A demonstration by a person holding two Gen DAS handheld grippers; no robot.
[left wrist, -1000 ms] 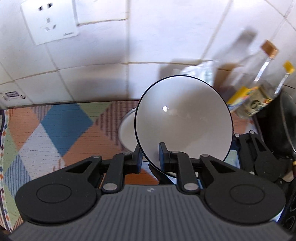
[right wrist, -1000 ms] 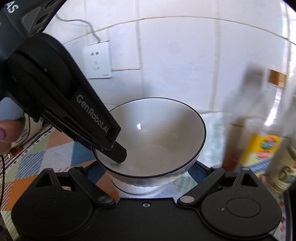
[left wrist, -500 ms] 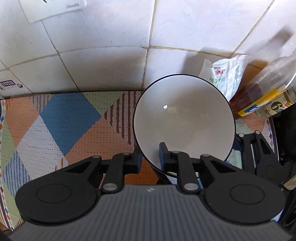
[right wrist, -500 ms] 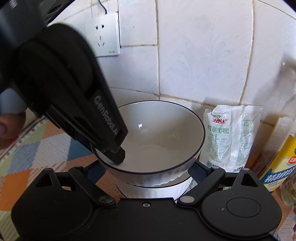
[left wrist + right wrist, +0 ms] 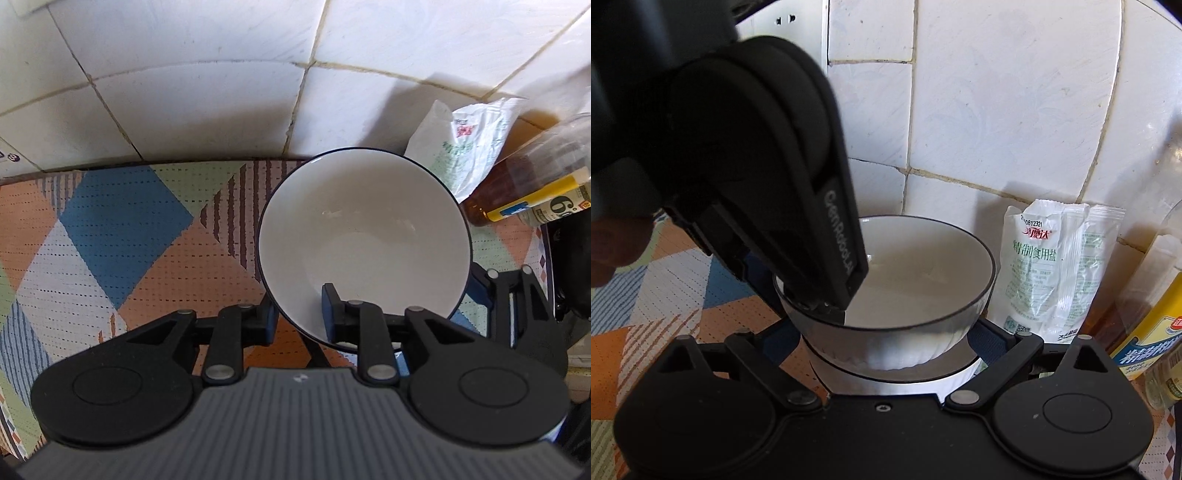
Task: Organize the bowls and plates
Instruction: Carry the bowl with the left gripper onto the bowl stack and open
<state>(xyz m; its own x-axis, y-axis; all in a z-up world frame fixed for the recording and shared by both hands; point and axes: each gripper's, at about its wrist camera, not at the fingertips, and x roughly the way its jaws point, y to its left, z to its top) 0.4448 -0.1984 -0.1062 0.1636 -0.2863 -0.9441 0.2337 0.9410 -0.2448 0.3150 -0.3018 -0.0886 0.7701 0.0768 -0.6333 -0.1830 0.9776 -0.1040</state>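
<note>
A white bowl with a dark rim is nested on a second white ribbed bowl on the patterned mat. My left gripper is shut on the top bowl's near rim, one finger inside and one outside; it also shows in the right wrist view. The top bowl shows there too. My right gripper is open, its fingers on either side of the lower bowl; whether they touch it I cannot tell.
A tiled wall stands close behind the bowls. A white salt packet leans on it to the right. Oil and sauce bottles stand further right. The colourful mat extends to the left.
The top bowl came down onto the lower bowl, in my left gripper all the while. Both cameras dropped lower and closer to the wall.
</note>
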